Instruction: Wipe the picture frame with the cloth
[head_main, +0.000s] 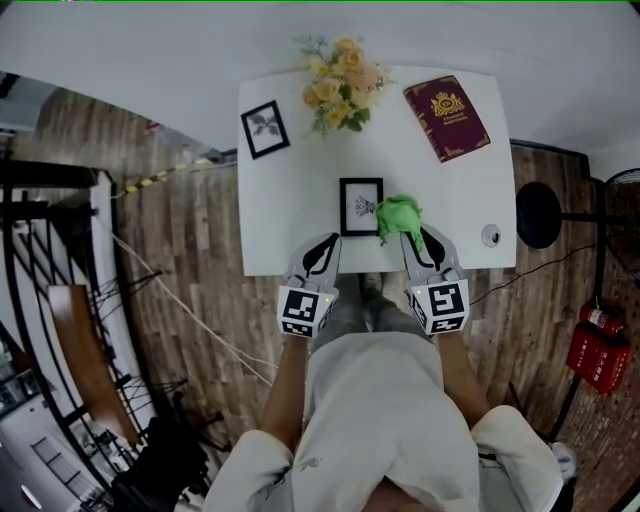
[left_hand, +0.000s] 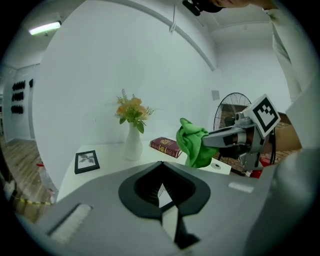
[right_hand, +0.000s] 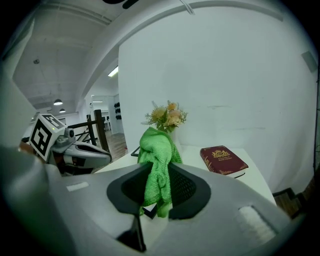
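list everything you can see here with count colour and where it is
table: one, white, centre
picture frames: two, black; one far left of the table, one near its front edge
flowers in vase: one bunch, yellow-orange, far edge
book: one, maroon, far right
cloth: one, green, right of the near frame
small round thing: one, pale, front right
fan: one, black, floor right of table
fire extinguisher: one, red, floor far right
left gripper: grey, shut, empty
right gripper: grey, holding the cloth
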